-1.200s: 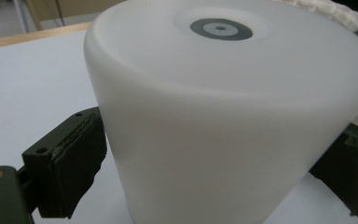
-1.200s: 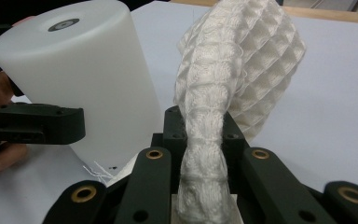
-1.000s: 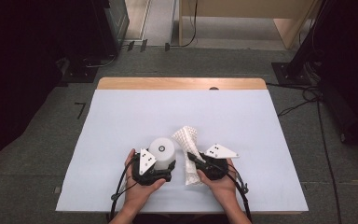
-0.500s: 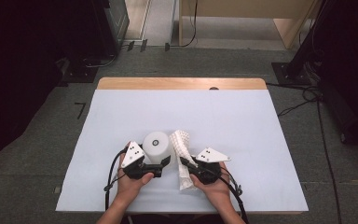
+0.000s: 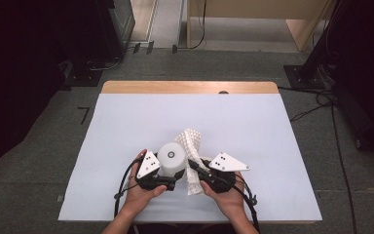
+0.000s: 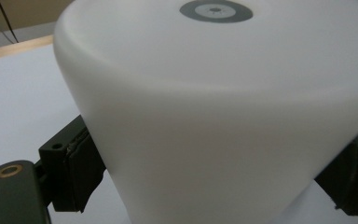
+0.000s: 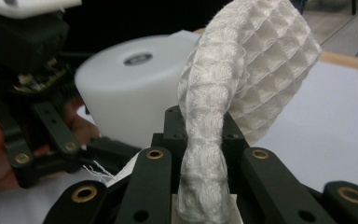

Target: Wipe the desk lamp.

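Jaws of the left gripper (image 5: 168, 181), just closing, are clamped around a white cup (image 5: 171, 157); at its three o'clock, a waffle cloth (image 7: 214, 121) is pinched by the right gripper (image 5: 195, 168).

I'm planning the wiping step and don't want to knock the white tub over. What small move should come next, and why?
Probably bring the waffle cloth onto the top of the white tub. The right gripper is shut on the bunched cloth, whose free end hangs beside the tub, not visibly touching it. The left gripper has just been closing and has the tub between its jaws, so the tub looks steadied.
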`<state>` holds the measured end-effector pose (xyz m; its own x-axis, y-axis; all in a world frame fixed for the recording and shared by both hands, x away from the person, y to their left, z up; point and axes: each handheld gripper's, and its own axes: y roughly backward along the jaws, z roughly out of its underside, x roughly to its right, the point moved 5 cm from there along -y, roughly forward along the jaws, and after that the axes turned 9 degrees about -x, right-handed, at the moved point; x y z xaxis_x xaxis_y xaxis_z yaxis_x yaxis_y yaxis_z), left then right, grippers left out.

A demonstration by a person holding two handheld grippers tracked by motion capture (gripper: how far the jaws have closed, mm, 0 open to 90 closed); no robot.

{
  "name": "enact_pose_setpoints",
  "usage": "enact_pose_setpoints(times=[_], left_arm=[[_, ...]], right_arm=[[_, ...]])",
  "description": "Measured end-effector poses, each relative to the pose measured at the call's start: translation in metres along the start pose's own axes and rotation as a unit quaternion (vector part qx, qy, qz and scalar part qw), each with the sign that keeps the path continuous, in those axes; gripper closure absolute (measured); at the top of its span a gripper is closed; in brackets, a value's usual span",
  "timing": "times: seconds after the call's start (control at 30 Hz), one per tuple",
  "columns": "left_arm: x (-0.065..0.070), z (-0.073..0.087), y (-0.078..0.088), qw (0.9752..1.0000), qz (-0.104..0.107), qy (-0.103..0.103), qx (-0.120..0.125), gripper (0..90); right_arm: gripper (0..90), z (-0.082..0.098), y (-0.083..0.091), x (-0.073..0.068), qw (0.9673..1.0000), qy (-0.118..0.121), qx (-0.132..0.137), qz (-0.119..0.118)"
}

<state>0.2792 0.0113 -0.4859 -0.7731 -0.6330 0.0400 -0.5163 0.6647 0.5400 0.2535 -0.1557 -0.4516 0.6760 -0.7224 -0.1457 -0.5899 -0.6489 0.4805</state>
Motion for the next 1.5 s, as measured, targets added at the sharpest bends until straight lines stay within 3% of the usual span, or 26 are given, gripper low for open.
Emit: enact_pose_setpoints(times=[0.23,0.33,0.53,0.7,0.83,0.9,1.0,1.1,1.17,1.23,1.27,1.43,1.5], left_arm=[[-0.006,-0.003,0.006,0.9999,0.004,0.005,0.014,8.7],[-0.006,0.0,0.002,0.9999,0.013,0.004,0.007,8.7],[-0.001,0.007,-0.01,0.9995,0.009,-0.021,-0.021,8.7],[-0.001,0.009,-0.013,0.9992,0.011,-0.033,-0.021,8.5],[-0.002,0.008,-0.009,0.9996,-0.002,-0.017,-0.021,7.2],[-0.003,0.006,-0.005,0.9999,-0.003,0.001,-0.015,0.6],[-0.001,0.006,0.001,0.9997,-0.017,0.019,-0.002,0.0],[0.007,0.008,-0.001,0.9978,-0.056,0.035,0.002,0.0],[0.012,0.008,-0.006,0.9954,-0.088,0.036,-0.012,0.0],[0.015,0.008,-0.009,0.9951,-0.091,0.037,-0.015,0.5],[0.015,0.008,-0.011,0.9936,-0.106,0.037,-0.014,4.8],[0.011,0.009,-0.011,0.9956,-0.087,0.034,-0.009,8.6],[0.004,0.007,-0.007,0.9971,-0.062,0.044,0.0,8.6]], right_arm=[[79.0,0.033,-0.031,0.009,0.9975,-0.017,-0.068,0.004],[79.0,0.029,-0.028,0.008,0.9978,-0.015,-0.064,0.006],[79.0,0.008,-0.007,0.007,0.9997,-0.014,-0.019,0.006],[78.6,0.012,-0.009,0.013,0.9994,-0.02,-0.026,0.004],[78.2,0.018,-0.013,0.021,0.9989,-0.034,-0.033,0.005],[76.9,0.019,-0.012,0.023,0.9988,-0.035,-0.033,0.01],[74.4,0.02,-0.012,0.028,0.9983,-0.043,-0.033,0.02],[72.9,0.024,-0.014,0.032,0.9975,-0.053,-0.041,0.023],[73.0,0.028,-0.017,0.033,0.997,-0.056,-0.048,0.024],[73.3,0.032,-0.021,0.031,0.9967,-0.052,-0.058,0.021],[73.6,0.034,-0.024,0.03,0.9966,-0.05,-0.062,0.02],[74.8,0.041,-0.033,0.024,0.9957,-0.053,-0.074,0.018],[75.4,0.042,-0.034,0.021,0.9959,-0.05,-0.073,0.019]])
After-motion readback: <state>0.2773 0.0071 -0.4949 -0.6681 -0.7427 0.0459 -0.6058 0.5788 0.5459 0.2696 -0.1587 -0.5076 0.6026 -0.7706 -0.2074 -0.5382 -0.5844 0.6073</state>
